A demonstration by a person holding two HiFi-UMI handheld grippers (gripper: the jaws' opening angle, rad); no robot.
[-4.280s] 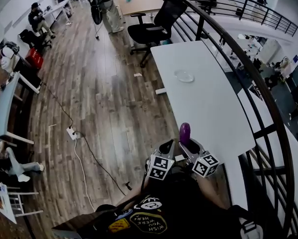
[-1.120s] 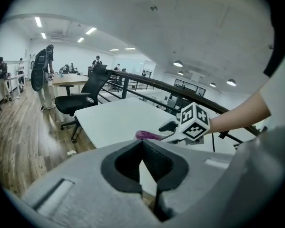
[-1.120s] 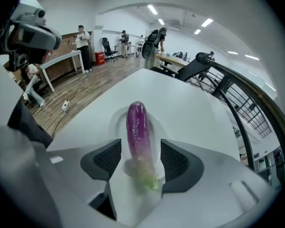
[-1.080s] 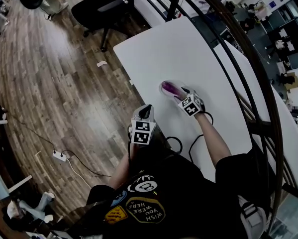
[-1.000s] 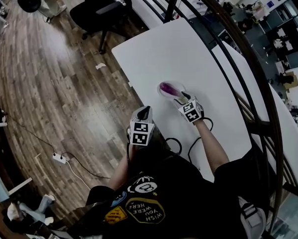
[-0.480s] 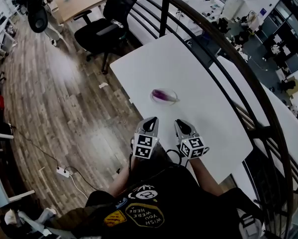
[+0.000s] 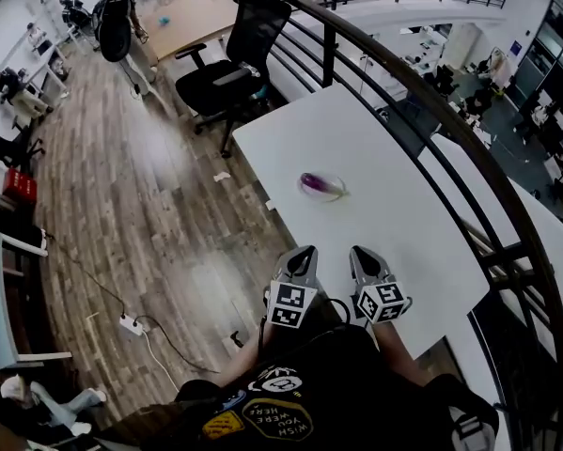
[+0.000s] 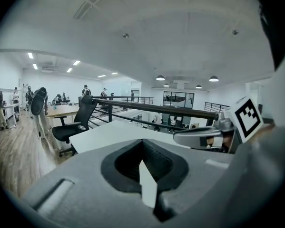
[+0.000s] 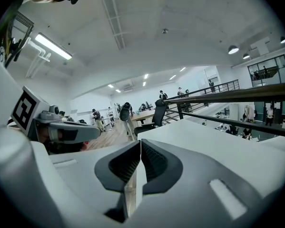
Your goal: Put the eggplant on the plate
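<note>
The left gripper is clenched: its fingers press together with nothing between them, the dark ribbed pads meeting along a thin seam. The right gripper is clenched too. Its fingers have just been closing and meet edge to edge, empty. In the head view the two grippers sit side by side at about 6 o'clock, close but not touching. They are held clear of the white surface at its near end, in contact with nothing. Each gripper carries a cube with black-and-white square markers, which bear patterns only and no letters. The person's dark shirt has a round patch with pale lettering. It seems to be upside down from this view and is too small and cut off to read with confidence. The eggplant lies on its side on the plate, at 12 o'clock from the grippers and well apart from them. It is nearer the surface's 9 o'clock edge than its railing side. It looks small, glossy and deep purple, long rather than round, and slightly blurred. The plate is small, pale and seemingly clear, so its rim shows mainly on the eggplant's 3 o'clock side.
</note>
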